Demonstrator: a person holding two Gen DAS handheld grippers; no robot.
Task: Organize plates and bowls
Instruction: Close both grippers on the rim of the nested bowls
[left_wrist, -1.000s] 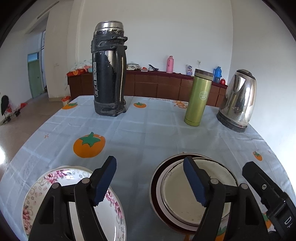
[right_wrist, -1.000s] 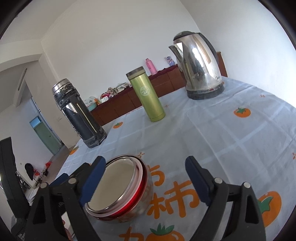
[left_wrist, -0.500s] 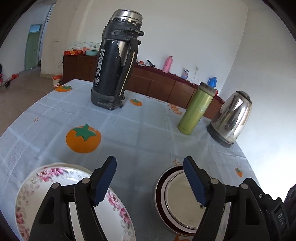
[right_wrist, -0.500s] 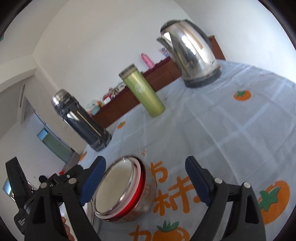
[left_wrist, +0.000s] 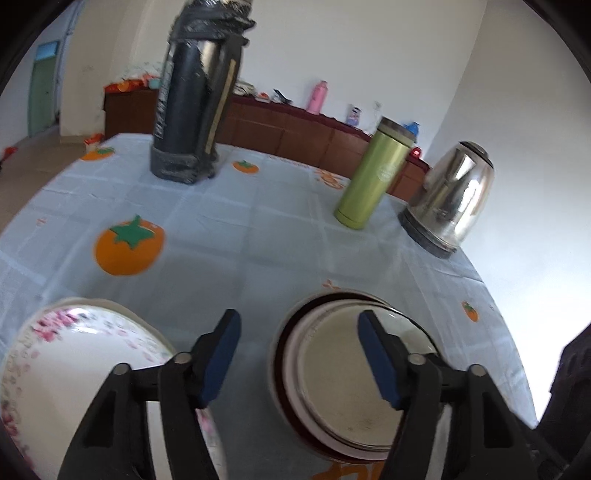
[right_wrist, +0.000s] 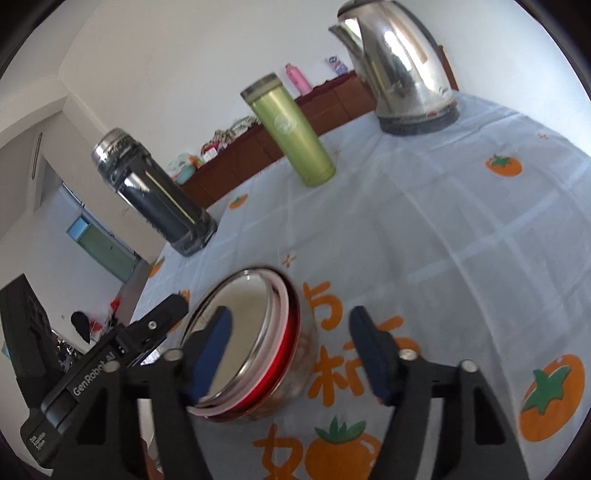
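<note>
Stacked metal bowls (left_wrist: 343, 384) rest on the surface (left_wrist: 258, 236), right of the floral plate (left_wrist: 74, 365). Left hand-held gripper (left_wrist: 299, 354): jaws closing, spread astride the bowls' near-left rim, pads not pressing. Right hand-held gripper (right_wrist: 290, 350): jaws closing, straddling the bowls' right wall, not yet pinching. Green flask (left_wrist: 373, 177) stands beyond the bowls.

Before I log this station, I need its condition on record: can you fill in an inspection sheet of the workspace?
Surface: pale blue tablecloth with orange persimmon prints, smooth.
Job's things: red-walled steel bowl stack; white floral-rimmed plate to its left.
Clutter: tall black thermos, green steel flask, shiny steel kettle, all upright.
Grippers: left gripper and right gripper each straddle the bowl rim, jaws closing, not pressing yet.
Cables: nothing seen.
Surroundings: brown sideboard, white walls, green door.
</note>
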